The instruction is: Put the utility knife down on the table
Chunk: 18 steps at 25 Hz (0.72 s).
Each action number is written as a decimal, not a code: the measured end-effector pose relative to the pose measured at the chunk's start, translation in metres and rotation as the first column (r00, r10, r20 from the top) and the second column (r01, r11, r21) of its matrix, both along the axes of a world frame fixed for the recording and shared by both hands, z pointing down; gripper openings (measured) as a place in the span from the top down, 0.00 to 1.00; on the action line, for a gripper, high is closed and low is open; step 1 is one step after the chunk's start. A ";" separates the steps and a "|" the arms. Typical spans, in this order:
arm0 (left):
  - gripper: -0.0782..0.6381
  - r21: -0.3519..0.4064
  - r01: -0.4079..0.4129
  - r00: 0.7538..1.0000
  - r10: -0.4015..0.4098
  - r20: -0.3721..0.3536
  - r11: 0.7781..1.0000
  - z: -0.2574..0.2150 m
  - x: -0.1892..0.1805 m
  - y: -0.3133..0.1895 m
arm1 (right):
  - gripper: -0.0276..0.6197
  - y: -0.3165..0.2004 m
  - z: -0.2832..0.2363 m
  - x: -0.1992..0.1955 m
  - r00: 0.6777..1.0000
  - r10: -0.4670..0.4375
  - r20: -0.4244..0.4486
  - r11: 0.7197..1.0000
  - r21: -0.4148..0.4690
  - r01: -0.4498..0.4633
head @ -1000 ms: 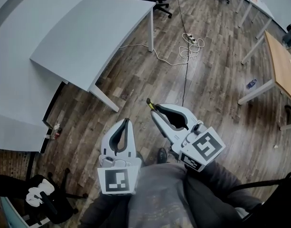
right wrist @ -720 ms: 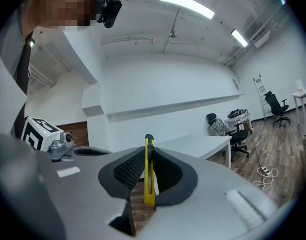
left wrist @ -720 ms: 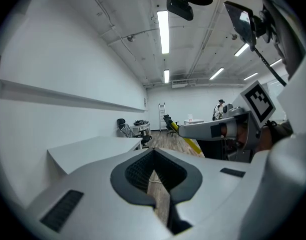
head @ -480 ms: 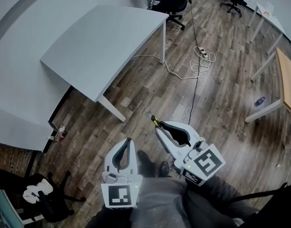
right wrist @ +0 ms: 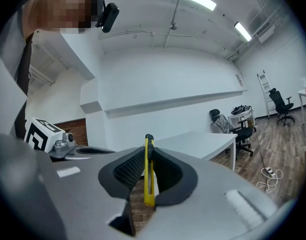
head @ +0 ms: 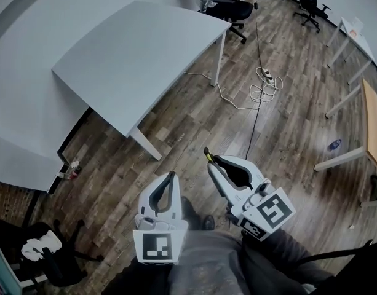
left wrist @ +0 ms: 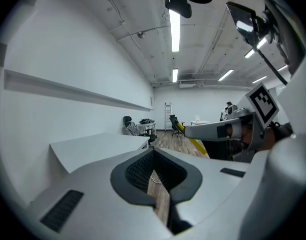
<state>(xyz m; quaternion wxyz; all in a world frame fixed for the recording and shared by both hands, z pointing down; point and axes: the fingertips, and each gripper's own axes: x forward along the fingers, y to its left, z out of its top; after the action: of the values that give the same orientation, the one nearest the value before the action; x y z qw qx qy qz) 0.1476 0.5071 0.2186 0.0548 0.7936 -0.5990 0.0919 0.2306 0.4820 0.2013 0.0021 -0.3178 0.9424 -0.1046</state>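
A yellow utility knife (right wrist: 149, 171) stands on edge between the jaws of my right gripper (right wrist: 149, 156), which is shut on it. In the head view its yellow tip (head: 207, 155) pokes out past the right gripper (head: 211, 163), held in the air over the wooden floor. My left gripper (head: 170, 177) is shut with nothing in it, low at the left; its own view shows the jaws (left wrist: 153, 156) pressed together. The grey table (head: 133, 48) lies ahead and to the upper left, well apart from both grippers, and also shows as the table (right wrist: 202, 141) beyond the knife.
A power strip with coiled cable (head: 264, 82) lies on the wooden floor (head: 280, 128) ahead. Office chairs (head: 228, 5) stand past the table's far corner. A wood-topped desk (head: 376, 125) is at the right edge. A dark chair (head: 43, 257) sits at lower left.
The view has shifted: the grey table now sits closer and more central. Both grippers stay shut, the right one still holding the knife, slightly lower in the view.
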 end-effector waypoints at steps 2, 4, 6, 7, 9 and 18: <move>0.89 -0.001 -0.001 1.000 0.001 -0.007 1.000 0.001 -0.007 -0.015 | 0.88 -0.013 0.003 -0.008 1.000 -0.002 -0.006 1.000 -0.008 0.002; 0.89 -0.004 0.000 1.000 0.000 -0.013 1.000 0.004 -0.014 -0.025 | 0.88 -0.022 0.006 -0.016 1.000 -0.006 -0.012 1.000 -0.015 0.005; 0.89 -0.008 -0.004 1.000 0.004 -0.013 1.000 0.006 -0.020 -0.034 | 0.88 -0.031 0.008 -0.022 1.000 -0.004 -0.015 1.000 -0.018 0.004; 0.89 -0.011 -0.005 1.000 0.004 -0.016 1.000 0.008 -0.023 -0.037 | 0.88 -0.035 0.008 -0.026 1.000 -0.003 -0.016 1.000 -0.018 0.003; 0.89 -0.020 -0.003 1.000 0.003 -0.025 1.000 0.010 -0.030 -0.044 | 0.88 -0.043 0.010 -0.033 1.000 -0.004 -0.019 1.000 -0.021 0.003; 0.89 -0.029 -0.028 0.998 0.027 -0.056 0.999 0.013 -0.062 -0.070 | 0.88 -0.063 0.005 -0.070 0.999 0.005 -0.044 1.000 -0.031 -0.007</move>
<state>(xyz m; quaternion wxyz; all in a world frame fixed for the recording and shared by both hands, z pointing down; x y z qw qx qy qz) 0.0859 0.4367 0.2318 0.0821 0.8030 -0.5849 0.0793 0.1603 0.4187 0.2067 -0.0233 -0.3229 0.9395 -0.1120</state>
